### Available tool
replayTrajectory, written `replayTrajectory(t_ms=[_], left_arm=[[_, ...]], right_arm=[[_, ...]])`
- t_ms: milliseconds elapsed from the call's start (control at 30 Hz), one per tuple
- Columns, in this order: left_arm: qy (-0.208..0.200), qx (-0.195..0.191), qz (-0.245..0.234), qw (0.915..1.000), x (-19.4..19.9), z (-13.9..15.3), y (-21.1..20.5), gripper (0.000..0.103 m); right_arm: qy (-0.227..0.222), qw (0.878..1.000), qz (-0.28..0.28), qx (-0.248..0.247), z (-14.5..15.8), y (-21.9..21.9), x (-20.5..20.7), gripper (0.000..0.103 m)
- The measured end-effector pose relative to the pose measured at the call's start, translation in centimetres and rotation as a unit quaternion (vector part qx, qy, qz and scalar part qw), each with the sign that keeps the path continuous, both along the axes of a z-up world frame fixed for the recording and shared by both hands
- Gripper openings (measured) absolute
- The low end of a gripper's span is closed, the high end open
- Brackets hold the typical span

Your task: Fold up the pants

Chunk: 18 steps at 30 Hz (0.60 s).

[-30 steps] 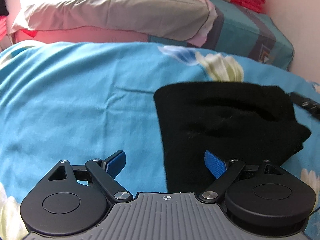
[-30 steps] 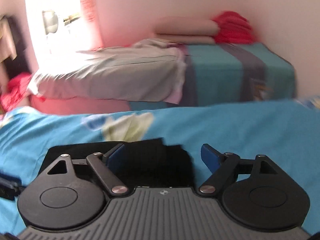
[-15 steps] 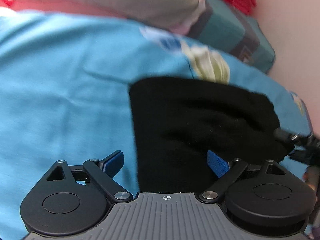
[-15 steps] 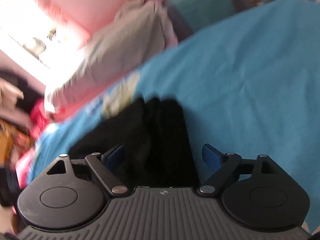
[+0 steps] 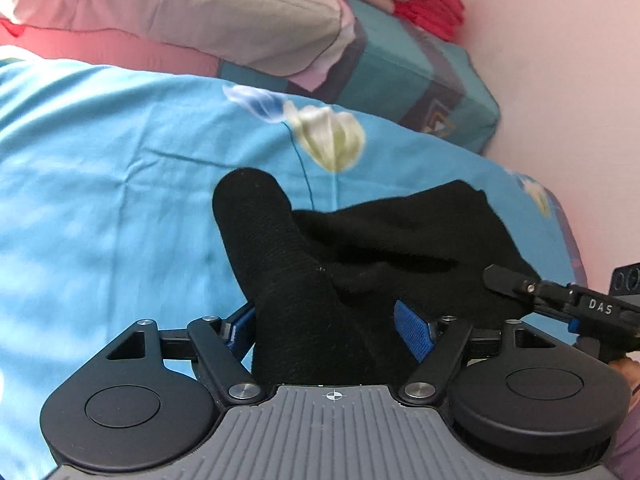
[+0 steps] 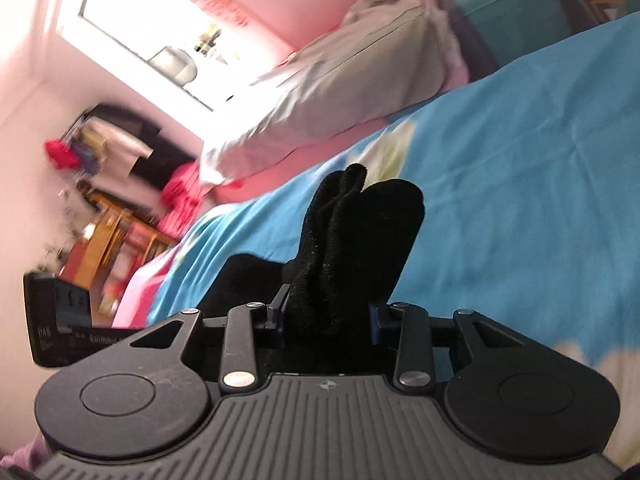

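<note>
A bed (image 5: 100,168) in blue flowered sheet – black pants (image 5: 360,248) on it, bedding (image 5: 208,20) stacked behind
</note>
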<state>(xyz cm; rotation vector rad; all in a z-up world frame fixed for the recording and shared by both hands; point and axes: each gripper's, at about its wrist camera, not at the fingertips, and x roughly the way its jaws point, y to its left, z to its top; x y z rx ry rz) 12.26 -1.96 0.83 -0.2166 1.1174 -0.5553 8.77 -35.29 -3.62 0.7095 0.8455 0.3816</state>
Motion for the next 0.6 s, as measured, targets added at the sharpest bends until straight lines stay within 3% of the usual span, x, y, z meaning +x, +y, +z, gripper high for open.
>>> replayTrajectory(t_ms=[167,267,300,367,400,433,500,600], left_arm=[[-0.005,-0.003,-0.017,0.9998,-6.9,1.9,1.9,0.103],[0.008,-0.002,-0.038,0.9992,-10.5,0.1,2.4,0.103],[0.014,0.017,-0.043,0.9988,-11.4,-1.1,2.2,0.103],[0.030,0.073,-0.043,0.9959,-12.7,-3.8,1.8,0.103],[0.034,0.112,-0.044,0.9922,-13.1,-5.1,1.4,0.103],[0.033,0.133,-0.044,0.9897,-13.5,-6.0,1.2,0.103],[0.025,0.126,-0.030,0.9912,-14.1,-6.5,1.6,0.103],[0.015,0.128,-0.020,0.9914,-14.3,-6.0,1.5,0.103]], right_arm=[[0.026,0.999,0.006,0.038,0.7,0.1,-7.0,0.041],[0.067,0.997,-0.014,0.034,-0.8,-0.2,-11.5,0.043],[0.086,0.996,-0.021,0.021,-1.5,-0.4,-13.1,0.046],[0.141,0.986,-0.044,-0.082,-3.2,0.3,-14.9,0.063],[0.133,0.983,-0.058,-0.115,-3.1,0.6,-15.6,0.068],[0.113,0.983,-0.072,-0.123,-2.2,0.9,-15.9,0.067],[0.075,0.982,-0.093,-0.149,-0.3,1.9,-15.9,0.067],[-0.006,0.966,-0.084,-0.244,2.3,5.4,-15.1,0.068]])
